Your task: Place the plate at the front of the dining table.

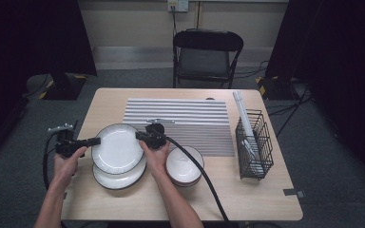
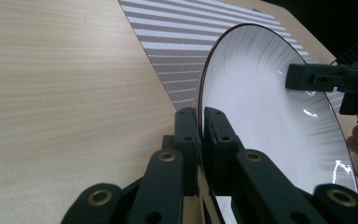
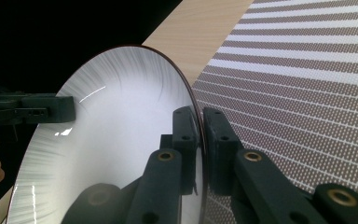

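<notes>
The person's two forearms come in over the near table edge, and each hand clamps a gripper on opposite sides of one white dark-rimmed plate: the left gripper pinches the rim on the left, the right gripper pinches it on the right, both sets of jaws narrowed tight on the thin edge. The plate hangs just above a second plate on the wooden table, overlapping the near left corner of the striped mat. I reckon both hands should lift evenly and keep the plate level, since the hold is only on the lip. A stack of bowls sits just beside the right hand, so I would rise before swinging right. The mat ahead offers open room; the wire rack stands well apart.
</notes>
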{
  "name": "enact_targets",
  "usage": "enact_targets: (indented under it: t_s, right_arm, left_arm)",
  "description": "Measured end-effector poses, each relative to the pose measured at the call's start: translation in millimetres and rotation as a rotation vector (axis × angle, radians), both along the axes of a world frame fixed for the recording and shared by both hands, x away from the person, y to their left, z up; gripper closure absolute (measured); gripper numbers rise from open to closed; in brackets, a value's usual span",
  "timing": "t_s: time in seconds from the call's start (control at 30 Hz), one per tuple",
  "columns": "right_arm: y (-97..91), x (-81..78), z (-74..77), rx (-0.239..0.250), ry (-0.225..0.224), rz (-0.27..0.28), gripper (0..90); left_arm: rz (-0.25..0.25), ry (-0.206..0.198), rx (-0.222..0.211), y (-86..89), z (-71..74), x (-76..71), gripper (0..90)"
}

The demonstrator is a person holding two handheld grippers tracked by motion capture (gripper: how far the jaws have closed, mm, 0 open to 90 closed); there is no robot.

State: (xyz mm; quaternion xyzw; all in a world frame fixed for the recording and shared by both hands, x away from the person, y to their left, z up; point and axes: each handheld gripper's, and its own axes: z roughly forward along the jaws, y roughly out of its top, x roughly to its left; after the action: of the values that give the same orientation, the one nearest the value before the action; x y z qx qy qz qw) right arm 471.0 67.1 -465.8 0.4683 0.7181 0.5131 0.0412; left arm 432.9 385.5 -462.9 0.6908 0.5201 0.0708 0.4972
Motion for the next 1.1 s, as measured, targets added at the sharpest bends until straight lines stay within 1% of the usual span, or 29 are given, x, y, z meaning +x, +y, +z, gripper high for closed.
enact_targets:
  t_s: [0.07, 0.2, 0.3, 0.33, 0.4, 0.47, 0.6, 0.63, 0.83, 0.9, 1.03, 1.07, 1.1]
  right_arm:
    - [1.1, 0.6, 0.1, 0.007, -0.004, -0.001, 85.0]
    - [1.7, 1.9, -1.2, 0.012, 0.002, -0.002, 85.0]
    - [0.7, 2.5, -1.7, 0.0, 0.002, -0.001, 85.6]
    - [0.3, 2.5, -1.8, 0.002, 0.005, 0.0, 85.6]
    - [0.7, 2.2, -1.5, 0.003, 0.006, -0.006, 85.6]
    - [0.6, 2.1, -1.0, 0.003, 0.005, -0.004, 85.8]
    - [1.0, 1.4, 0.9, -0.001, -0.012, -0.003, 86.0]
    - [1.1, 1.4, 1.0, -0.001, -0.014, -0.003, 85.9]
    - [2.5, 1.1, 1.9, -0.005, -0.027, 0.003, 86.0]
    - [3.5, 0.1, 2.4, -0.009, -0.034, -0.001, 86.0]
    - [4.1, -0.2, 3.0, -0.01, -0.039, 0.004, 86.1]
    - [4.5, -0.1, 3.2, -0.013, -0.038, 0.002, 86.1]
    - [5.0, -0.2, 3.8, -0.016, -0.038, 0.0, 86.1]
  left_arm:
    - [0.017, -0.01, -0.005, 0.9, 1.3, 0.1, 85.4]
    - [0.007, 0.005, -0.015, 2.8, 0.5, -0.6, 84.3]
    - [-0.007, 0.021, -0.013, 3.1, -1.0, -2.5, 81.8]
    - [-0.006, 0.018, -0.016, 3.3, -1.4, -2.9, 81.6]
    - [0.007, 0.025, -0.005, 1.3, -0.3, -3.0, 82.2]
    - [0.007, 0.017, 0.013, 0.4, 0.7, -2.8, 82.9]
    - [0.016, 0.008, 0.005, 0.8, 0.3, -2.1, 83.8]
    - [0.014, 0.001, 0.013, 1.2, 0.6, -2.1, 83.9]
    - [0.027, -0.012, 0.01, 2.4, 3.2, -2.4, 84.9]
    - [0.03, -0.018, 0.016, 3.1, 3.9, -2.1, 85.1]
    - [0.04, -0.016, 0.008, 3.3, 5.2, -2.1, 85.5]
    - [0.039, -0.019, 0.015, 4.0, 5.6, -1.9, 85.6]
    - [0.038, -0.021, 0.01, 4.2, 6.0, -2.1, 85.7]
